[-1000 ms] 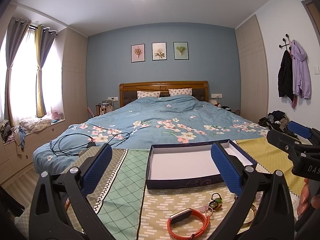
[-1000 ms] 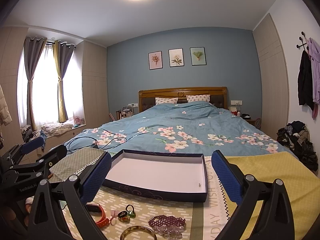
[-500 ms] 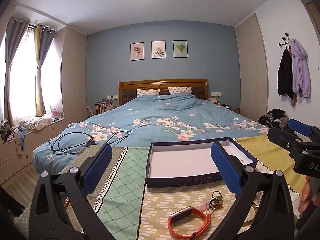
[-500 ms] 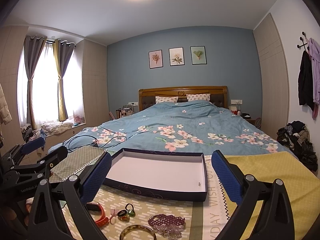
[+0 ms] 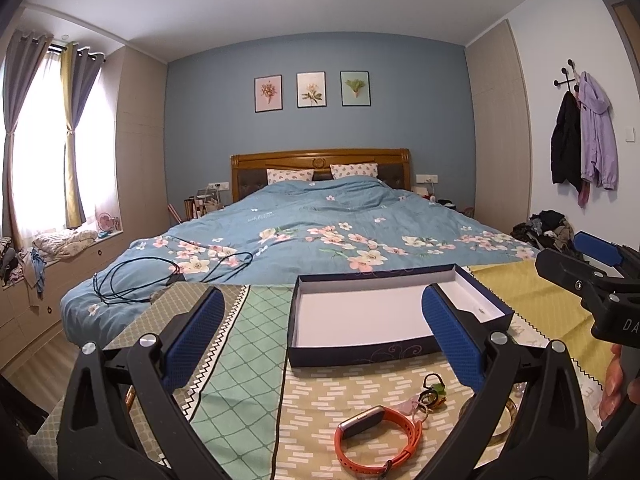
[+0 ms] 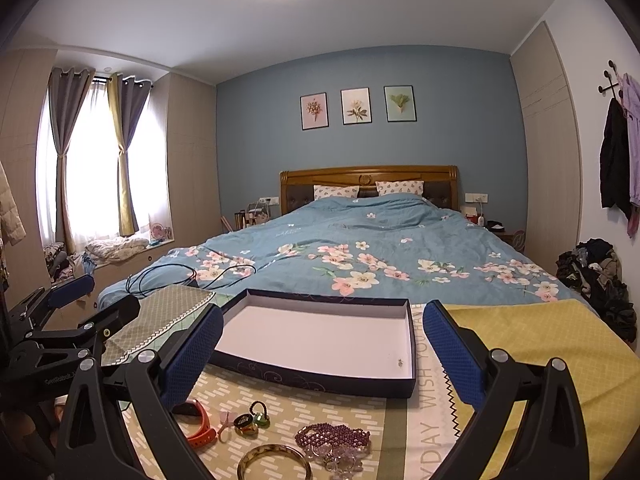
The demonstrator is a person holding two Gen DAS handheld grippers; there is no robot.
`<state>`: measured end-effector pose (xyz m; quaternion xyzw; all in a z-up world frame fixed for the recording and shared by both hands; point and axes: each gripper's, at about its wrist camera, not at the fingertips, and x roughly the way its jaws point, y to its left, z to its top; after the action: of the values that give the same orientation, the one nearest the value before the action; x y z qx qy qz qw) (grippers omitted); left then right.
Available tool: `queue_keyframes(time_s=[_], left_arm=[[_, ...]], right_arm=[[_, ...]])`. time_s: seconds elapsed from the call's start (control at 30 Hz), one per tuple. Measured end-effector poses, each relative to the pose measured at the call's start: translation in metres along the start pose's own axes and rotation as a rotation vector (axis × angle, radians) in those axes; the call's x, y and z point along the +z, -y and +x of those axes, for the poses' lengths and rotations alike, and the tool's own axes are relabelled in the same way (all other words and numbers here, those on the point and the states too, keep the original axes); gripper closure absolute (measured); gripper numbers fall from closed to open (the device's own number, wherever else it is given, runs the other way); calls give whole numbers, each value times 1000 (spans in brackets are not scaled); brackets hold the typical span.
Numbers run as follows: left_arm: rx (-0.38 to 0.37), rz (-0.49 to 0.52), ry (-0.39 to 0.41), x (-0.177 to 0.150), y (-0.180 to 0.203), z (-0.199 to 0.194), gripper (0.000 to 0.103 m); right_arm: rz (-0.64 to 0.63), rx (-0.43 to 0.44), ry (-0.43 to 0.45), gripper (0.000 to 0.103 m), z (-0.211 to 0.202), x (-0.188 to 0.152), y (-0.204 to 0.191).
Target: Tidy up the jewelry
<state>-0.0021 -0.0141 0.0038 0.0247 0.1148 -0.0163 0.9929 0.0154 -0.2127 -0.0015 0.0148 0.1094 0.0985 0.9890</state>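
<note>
Jewelry lies in a loose cluster on the patterned cloth [image 6: 340, 408] at the foot of the bed [image 6: 360, 240], just in front of a shallow dark-blue box [image 6: 320, 340] with a white inside. Going from the left: the left gripper [image 5: 320, 340] hovers over the cloth with its blue-padded jaws spread wide and nothing between them. Under it, an orange wristband [image 5: 376, 438] with a dark screen lies flat. Next to that sits a small knot of pieces, a pale pink trinket [image 6: 225, 420], a dark ring [image 6: 243, 422] and a green-and-black loop [image 6: 259, 414], close together and partly touching. Further right a purple beaded bracelet [image 6: 332, 436] lies heaped, with some clear beads [image 6: 340, 460] just in front of it, and a gold bangle [image 6: 274, 462] rests nearest the camera edge. The box stands open beyond all of these, almost bare inside, with one tiny speck-like item [image 6: 400, 361] near its right corner; what it is cannot be made out. The right gripper [image 6: 320, 348] is likewise held above the cloth, jaws wide apart and gripping nothing, framing the box between its pads. At the far right of the left wrist view, part of a hand [image 5: 616, 384] holds that gripper's handle. A black cable [image 5: 160, 276] coils on the blue floral bedspread to the left behind the cloth.
</note>
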Motion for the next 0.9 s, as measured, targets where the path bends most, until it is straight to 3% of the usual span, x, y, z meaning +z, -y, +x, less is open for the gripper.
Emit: queue_keyframes(time_s=[0.47, 0.9], left_arm=[[-17, 2, -109, -15, -6, 25, 6], [-28, -17, -174, -17, -5, 38, 6]], right_arm=[[6, 5, -110, 6, 11, -10, 9], [14, 29, -142, 6, 20, -13, 5]])
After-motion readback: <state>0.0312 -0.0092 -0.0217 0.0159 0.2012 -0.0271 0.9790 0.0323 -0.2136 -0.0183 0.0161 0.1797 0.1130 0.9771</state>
